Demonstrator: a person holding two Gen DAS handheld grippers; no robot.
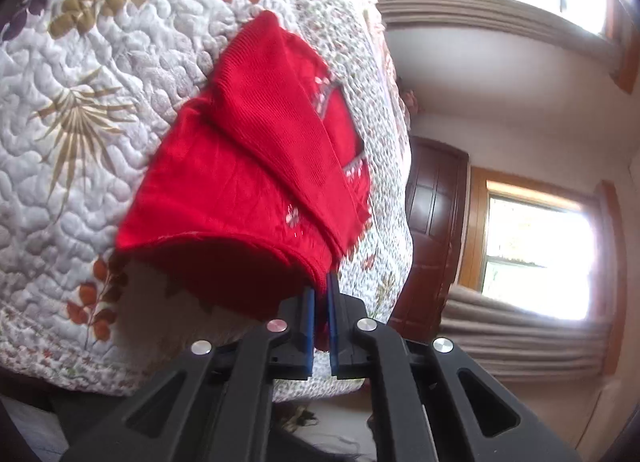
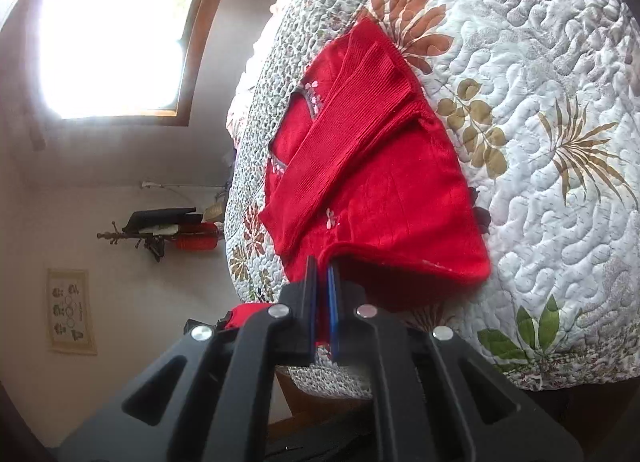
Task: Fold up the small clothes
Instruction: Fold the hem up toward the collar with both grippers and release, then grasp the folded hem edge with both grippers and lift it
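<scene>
Red knit sweater (image 1: 240, 165) lies on the quilted floral bedspread (image 1: 80, 101), near the bed's edge, sleeves folded across the body. Left gripper (image 1: 321, 286) is clamped on one corner of the near hem, lifting it. Right gripper (image 2: 323, 268) pinches the other hem corner, also raised off the quilt.

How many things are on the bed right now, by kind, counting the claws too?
Red garment: 1, sleeves folded in, hem lifted
Quilted bedspread: 1
Claws shut on the garment's hem: 2, left claw and right claw
Total: 4
</scene>
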